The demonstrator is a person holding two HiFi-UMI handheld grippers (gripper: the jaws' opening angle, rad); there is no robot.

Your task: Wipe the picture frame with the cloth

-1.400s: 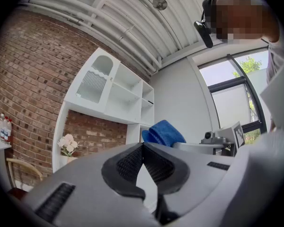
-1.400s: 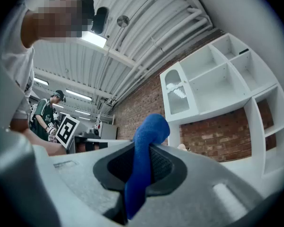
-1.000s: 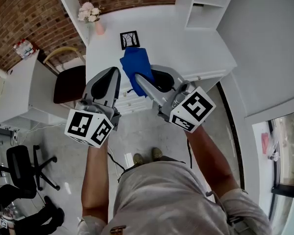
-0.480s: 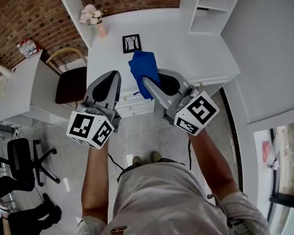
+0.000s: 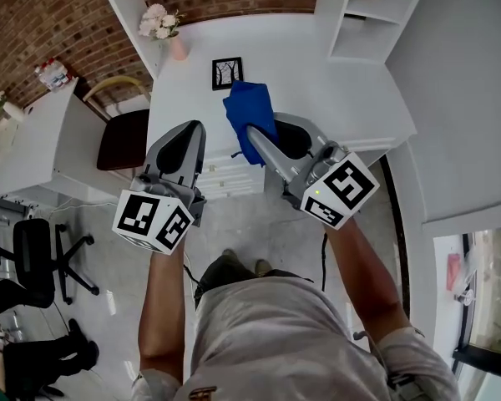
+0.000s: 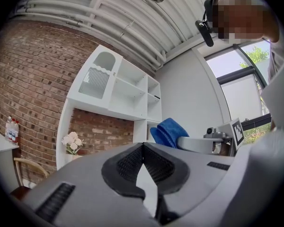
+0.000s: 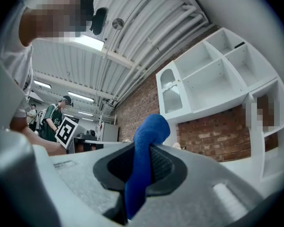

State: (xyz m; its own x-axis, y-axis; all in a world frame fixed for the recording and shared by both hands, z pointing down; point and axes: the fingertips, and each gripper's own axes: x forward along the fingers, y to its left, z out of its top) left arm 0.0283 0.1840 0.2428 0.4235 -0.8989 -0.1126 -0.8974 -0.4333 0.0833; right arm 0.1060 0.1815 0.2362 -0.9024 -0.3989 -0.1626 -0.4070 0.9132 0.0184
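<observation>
Head view: the picture frame (image 5: 227, 73) sits near the upper centre on the white table (image 5: 342, 98). It looks small and probably light, so it may slide under a wipe; steadying it by an outer edge seems wise. The blue cloth (image 5: 250, 114) hangs just below it from the right gripper (image 5: 252, 134).

Left gripper view: the left gripper (image 6: 143, 148) has its jaws together, with nothing between them.

Right gripper view: the jaws are clamped on the soft, limp cloth.

No writing is readable, only the square markers (image 5: 154, 218) on the cubes.
</observation>
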